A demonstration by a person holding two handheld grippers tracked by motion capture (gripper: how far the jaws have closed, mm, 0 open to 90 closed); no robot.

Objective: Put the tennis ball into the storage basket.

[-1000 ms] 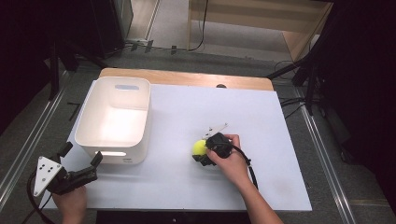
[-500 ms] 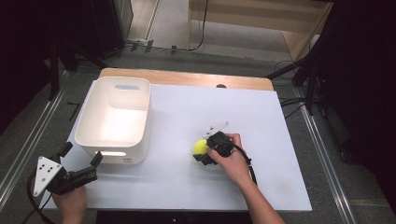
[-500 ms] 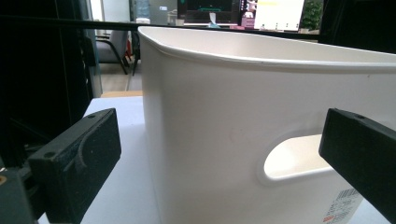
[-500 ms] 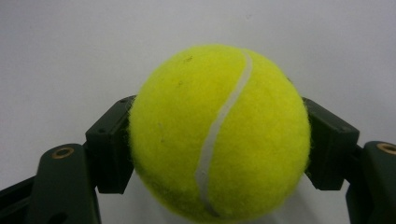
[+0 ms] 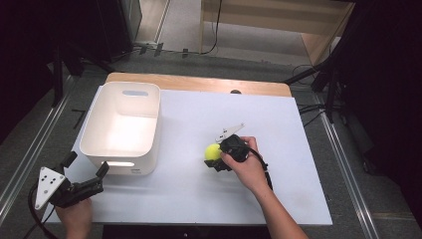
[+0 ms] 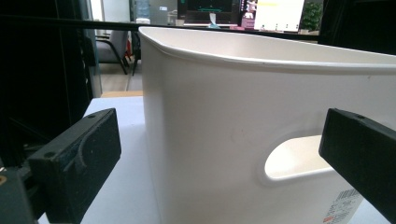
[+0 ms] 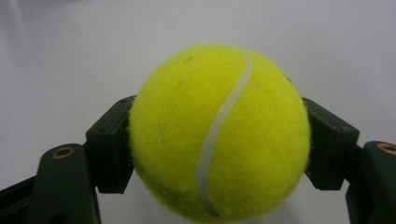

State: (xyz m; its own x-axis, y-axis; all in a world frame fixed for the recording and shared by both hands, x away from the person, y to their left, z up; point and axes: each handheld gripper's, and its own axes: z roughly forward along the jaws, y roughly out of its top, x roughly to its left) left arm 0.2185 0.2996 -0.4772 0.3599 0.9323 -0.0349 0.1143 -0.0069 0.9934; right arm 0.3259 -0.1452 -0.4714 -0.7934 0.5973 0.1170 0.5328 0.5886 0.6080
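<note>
Right gripper (image 5: 217,158) pinches fuzzy yellow-green tennis ball (image 7: 218,133) across its widest part on white tabletop (image 5: 209,194), at three o'clock from white plastic tub (image 5: 121,128); judged light, springy, grippy; left gripper (image 5: 85,174) stands spread.

A white tabletop (image 5: 199,189) is seen, with a wooden strip (image 5: 199,83) along its far edge. Beyond the tabletop, a light wooden cabinet (image 5: 278,20) and black cables (image 5: 216,35) are seen on the grey floor (image 5: 348,164).
</note>
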